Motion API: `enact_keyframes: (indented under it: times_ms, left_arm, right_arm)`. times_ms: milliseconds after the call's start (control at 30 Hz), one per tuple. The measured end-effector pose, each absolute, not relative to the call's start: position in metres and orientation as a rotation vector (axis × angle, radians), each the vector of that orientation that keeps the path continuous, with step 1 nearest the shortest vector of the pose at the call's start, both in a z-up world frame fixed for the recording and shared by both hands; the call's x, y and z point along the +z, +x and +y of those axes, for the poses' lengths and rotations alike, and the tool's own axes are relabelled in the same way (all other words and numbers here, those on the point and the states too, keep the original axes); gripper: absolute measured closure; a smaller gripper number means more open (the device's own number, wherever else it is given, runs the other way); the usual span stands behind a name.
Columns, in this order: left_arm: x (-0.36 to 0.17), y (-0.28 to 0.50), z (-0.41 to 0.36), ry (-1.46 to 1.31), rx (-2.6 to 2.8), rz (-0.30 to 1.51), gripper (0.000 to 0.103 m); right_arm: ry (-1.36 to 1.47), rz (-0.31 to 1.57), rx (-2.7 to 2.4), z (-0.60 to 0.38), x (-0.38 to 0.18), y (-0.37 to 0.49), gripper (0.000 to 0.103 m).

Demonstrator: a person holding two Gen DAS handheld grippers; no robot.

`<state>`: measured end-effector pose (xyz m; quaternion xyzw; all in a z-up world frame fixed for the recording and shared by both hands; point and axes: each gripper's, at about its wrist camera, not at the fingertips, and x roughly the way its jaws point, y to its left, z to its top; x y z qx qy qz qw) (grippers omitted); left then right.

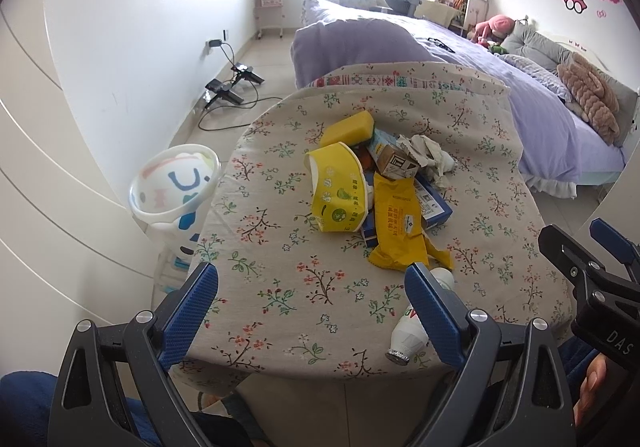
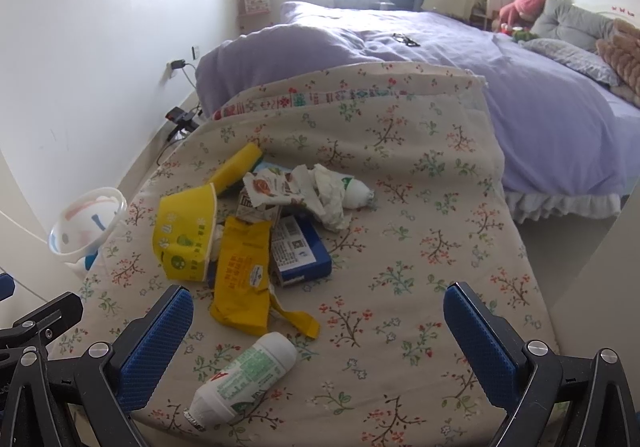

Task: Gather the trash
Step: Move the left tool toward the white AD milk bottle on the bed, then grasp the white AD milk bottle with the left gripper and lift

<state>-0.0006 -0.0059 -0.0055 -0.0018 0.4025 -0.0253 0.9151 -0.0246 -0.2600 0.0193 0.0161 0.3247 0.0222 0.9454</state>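
A pile of trash lies on the flowered tablecloth (image 1: 304, 287): a yellow paper bowl (image 1: 340, 193) on its side, a yellow wrapper (image 1: 396, 223), a blue box (image 1: 434, 199), a small carton (image 1: 396, 163), crumpled tissue (image 1: 428, 155) and a yellow sponge (image 1: 348, 127). A white bottle (image 2: 244, 379) lies alone near the front edge. My left gripper (image 1: 312, 311) is open and empty above the front of the table. My right gripper (image 2: 320, 343) is open and empty, with the bottle just left of its middle. The white cartoon bin (image 1: 176, 187) stands left of the table.
A purple bed (image 1: 460, 59) lies behind and to the right of the table. Chargers and cables (image 1: 230, 87) lie on the floor by the left wall. The right gripper shows at the right edge of the left wrist view (image 1: 592, 271).
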Motion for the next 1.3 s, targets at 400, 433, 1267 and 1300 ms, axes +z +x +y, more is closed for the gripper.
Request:
enact_keyframes:
  times_ms: [400,433,1267,1300]
  left_arm:
    - [-0.007,-0.002,-0.009,0.008,-0.067,0.829,0.007]
    - [-0.008,-0.002,-0.010,0.010,-0.066,0.831,0.007]
    - [-0.127,0.043,-0.123,0.176,-0.370,1.223,0.057]
    - [-0.133,0.045,-0.122,0.166,-0.371,1.243,0.059]
  right_arm:
    - [0.038,0.671,0.048,-0.259,0.018,-0.024,0.000]
    - [0.036,0.672,0.047,-0.259,0.018,-0.024,0.000]
    - [0.160,0.822,-0.092,-0.327,-0.017,-0.006,0.000]
    - [0.167,0.847,-0.092,-0.329,-0.022,-0.004,0.000]
